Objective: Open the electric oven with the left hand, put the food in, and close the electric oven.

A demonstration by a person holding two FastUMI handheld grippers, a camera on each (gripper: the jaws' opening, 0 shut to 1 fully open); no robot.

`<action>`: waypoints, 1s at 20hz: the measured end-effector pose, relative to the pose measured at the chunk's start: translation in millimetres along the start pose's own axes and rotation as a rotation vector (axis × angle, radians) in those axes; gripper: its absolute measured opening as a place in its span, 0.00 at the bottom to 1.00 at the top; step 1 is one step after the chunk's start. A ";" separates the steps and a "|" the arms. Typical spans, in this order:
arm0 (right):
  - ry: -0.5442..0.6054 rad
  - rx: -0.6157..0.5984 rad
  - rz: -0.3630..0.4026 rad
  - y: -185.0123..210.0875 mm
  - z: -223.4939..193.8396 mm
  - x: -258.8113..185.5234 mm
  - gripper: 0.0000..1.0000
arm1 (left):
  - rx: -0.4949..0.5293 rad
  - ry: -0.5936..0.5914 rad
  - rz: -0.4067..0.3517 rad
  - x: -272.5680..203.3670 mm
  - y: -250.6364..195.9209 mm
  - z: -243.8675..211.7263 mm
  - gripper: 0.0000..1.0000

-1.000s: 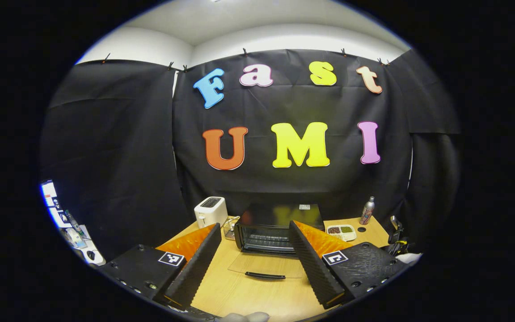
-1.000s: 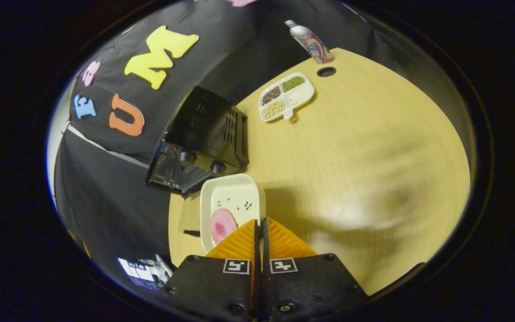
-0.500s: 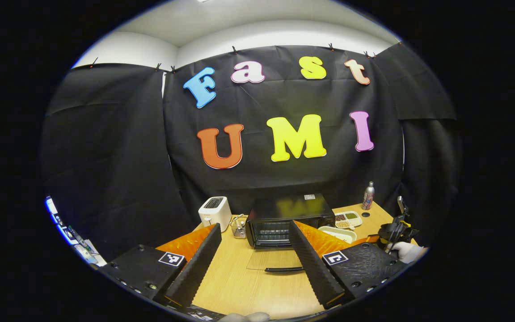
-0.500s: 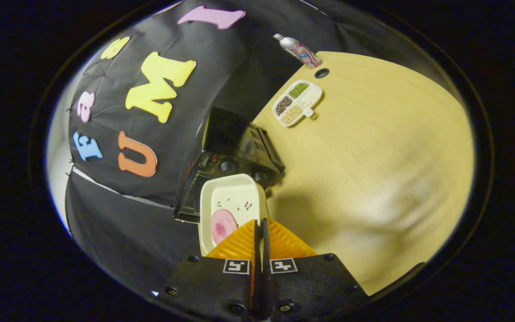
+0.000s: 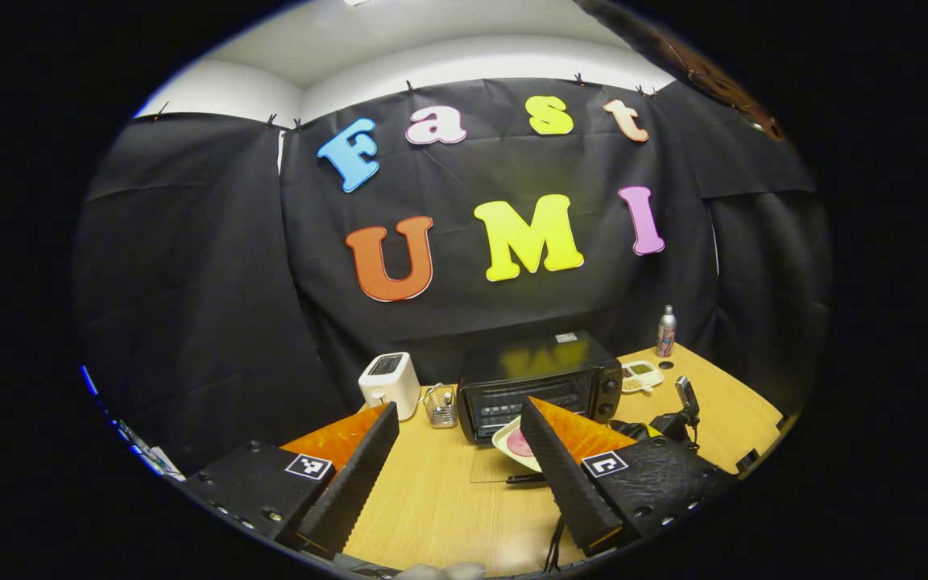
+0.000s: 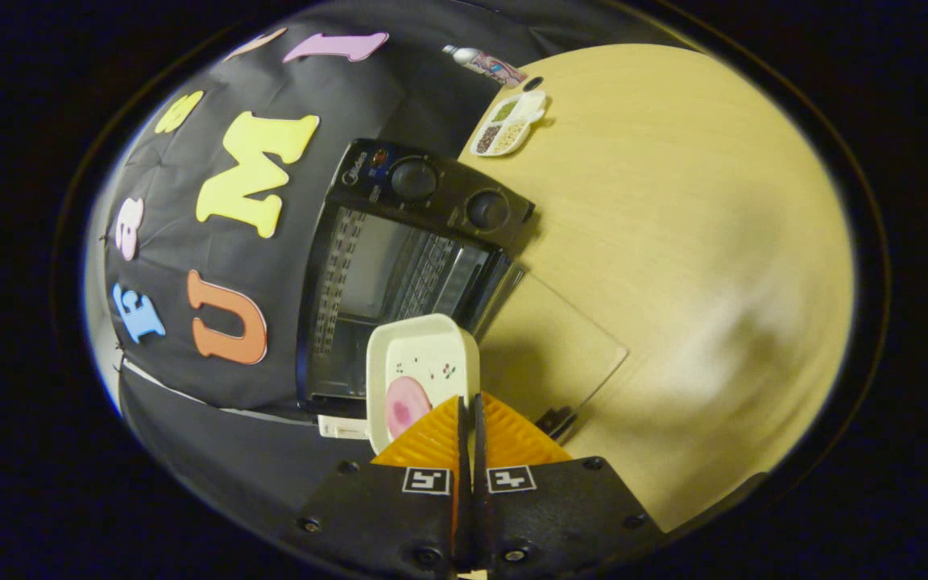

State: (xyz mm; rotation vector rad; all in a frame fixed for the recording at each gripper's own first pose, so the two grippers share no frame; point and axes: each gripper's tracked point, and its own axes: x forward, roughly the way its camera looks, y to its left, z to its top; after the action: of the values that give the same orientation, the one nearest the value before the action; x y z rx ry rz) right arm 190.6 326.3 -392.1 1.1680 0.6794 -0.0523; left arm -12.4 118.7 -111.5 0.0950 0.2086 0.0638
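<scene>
Your right gripper [image 6: 468,407] clamps the dish [image 6: 422,366] rim, aiming twelve o'clock at the open oven [image 6: 399,266]; left gripper [image 5: 456,451] gapes empty.

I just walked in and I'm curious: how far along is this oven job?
Opening looks done: the oven gapes, its glass door folded down flat. In hand: the right gripper is shut on the white dish of pink food, held in front of the opening. Left: sliding it in and shutting the door. The left gripper is open, holding nothing.
</scene>
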 end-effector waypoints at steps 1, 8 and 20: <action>-0.002 0.006 0.002 4.5 -4.0 7.8 0.00 | -0.001 0.004 0.000 1.6 2.3 -4.8 0.97; -0.056 0.067 -0.030 11.5 19.5 56.6 0.00 | -0.037 0.035 -0.018 24.2 12.9 -18.4 0.97; -0.102 0.017 0.060 42.6 76.0 96.0 0.11 | -0.081 0.084 0.014 59.8 27.1 -34.5 0.97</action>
State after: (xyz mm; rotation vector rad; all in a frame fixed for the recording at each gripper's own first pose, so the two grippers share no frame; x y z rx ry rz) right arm 318.9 307.8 -389.8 1.1932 0.5552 -0.0669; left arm 37.3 153.0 -154.5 0.0129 0.2894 0.0899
